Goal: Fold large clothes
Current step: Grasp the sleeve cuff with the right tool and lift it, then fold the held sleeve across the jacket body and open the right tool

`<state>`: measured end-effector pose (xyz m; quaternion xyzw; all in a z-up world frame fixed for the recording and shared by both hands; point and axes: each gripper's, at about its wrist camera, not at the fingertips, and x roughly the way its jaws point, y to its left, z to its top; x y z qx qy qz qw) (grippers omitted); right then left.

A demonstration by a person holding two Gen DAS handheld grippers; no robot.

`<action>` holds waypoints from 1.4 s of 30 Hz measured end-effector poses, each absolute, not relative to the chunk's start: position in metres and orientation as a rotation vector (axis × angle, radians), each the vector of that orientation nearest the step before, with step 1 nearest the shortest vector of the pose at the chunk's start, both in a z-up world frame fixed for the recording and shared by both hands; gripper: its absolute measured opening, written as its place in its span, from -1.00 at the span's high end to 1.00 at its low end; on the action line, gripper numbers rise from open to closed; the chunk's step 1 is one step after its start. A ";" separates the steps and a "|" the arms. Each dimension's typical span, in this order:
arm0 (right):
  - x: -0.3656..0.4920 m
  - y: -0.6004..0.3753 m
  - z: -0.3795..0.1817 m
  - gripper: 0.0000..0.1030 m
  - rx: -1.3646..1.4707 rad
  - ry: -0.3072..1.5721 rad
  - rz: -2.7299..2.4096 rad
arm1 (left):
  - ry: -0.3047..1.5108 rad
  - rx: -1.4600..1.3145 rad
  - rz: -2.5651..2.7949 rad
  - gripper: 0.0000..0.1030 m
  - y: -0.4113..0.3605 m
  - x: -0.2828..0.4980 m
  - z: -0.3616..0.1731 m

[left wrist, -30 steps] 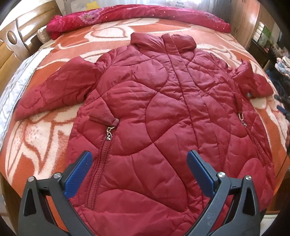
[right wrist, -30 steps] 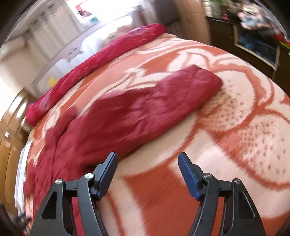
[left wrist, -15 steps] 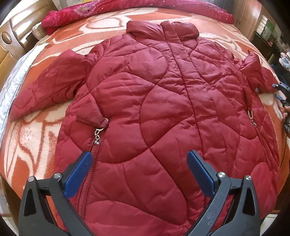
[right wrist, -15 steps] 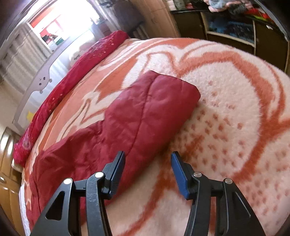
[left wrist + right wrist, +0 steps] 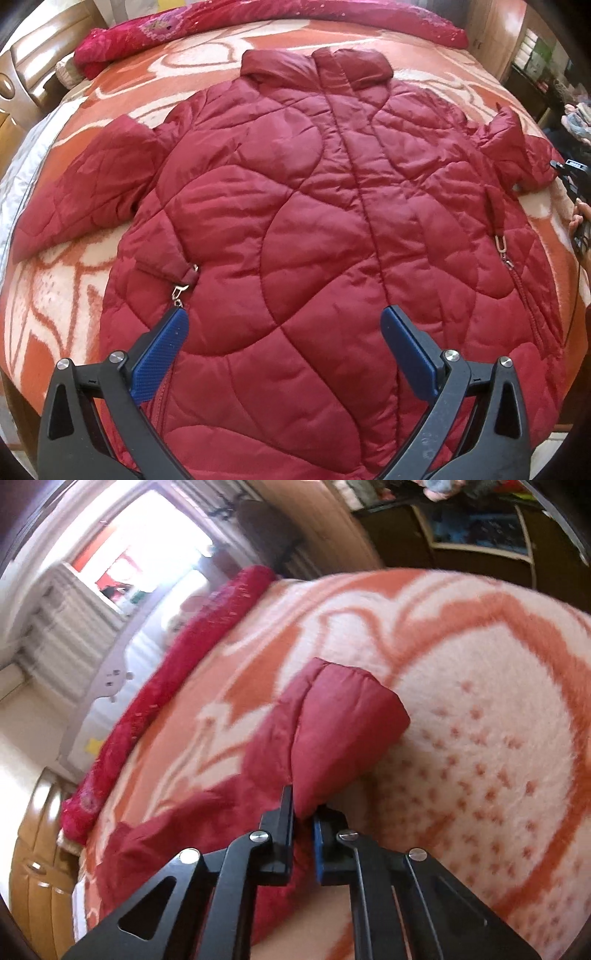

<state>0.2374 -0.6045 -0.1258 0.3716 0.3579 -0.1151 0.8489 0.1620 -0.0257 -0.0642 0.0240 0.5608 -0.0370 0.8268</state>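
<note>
A dark red quilted jacket point(image 5: 295, 221) lies front up and spread flat on the bed, collar at the far end, one sleeve out to the left. My left gripper point(image 5: 284, 347) hangs open above the jacket's lower front, touching nothing. The jacket's right sleeve point(image 5: 343, 731) is bunched and lifted at its cuff, with my right gripper point(image 5: 304, 812) shut on the sleeve's edge. In the left wrist view that same gripper point(image 5: 570, 173) shows at the far right by the sleeve end, held by a hand point(image 5: 578, 221).
An orange and cream patterned blanket point(image 5: 66, 280) covers the bed. A crimson rolled cover point(image 5: 177, 26) lies along the far edge. A wooden headboard point(image 5: 33, 74) stands at the left, dark shelves point(image 5: 480, 528) beyond the right side.
My right gripper moved in on the sleeve cuff and shut on its edge, bunching it up. The left gripper drifted slightly closer over the jacket and stayed open.
</note>
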 end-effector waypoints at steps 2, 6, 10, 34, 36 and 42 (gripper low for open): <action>0.235 -0.594 -0.113 0.88 0.773 0.739 -0.201 | 1.186 0.044 -0.088 -1.00 -0.026 0.162 -0.062; 0.232 -0.561 -0.082 0.88 0.753 0.699 -0.094 | 1.189 0.015 -0.109 -1.00 -0.022 0.162 -0.059; 0.235 -0.511 -0.059 0.88 0.715 0.695 0.040 | 1.192 -0.012 -0.132 -1.00 -0.016 0.161 -0.059; 0.192 -0.127 -0.069 0.87 0.055 0.903 0.642 | 1.165 -0.518 -0.376 -1.00 0.055 0.225 -0.042; 0.187 -0.112 -0.076 0.87 0.035 0.917 0.656 | 1.173 -0.555 -0.369 -1.00 0.062 0.235 -0.048; 0.179 -0.095 -0.081 0.87 0.016 0.905 0.679 | 1.242 -0.743 -0.418 -1.00 0.080 0.259 -0.080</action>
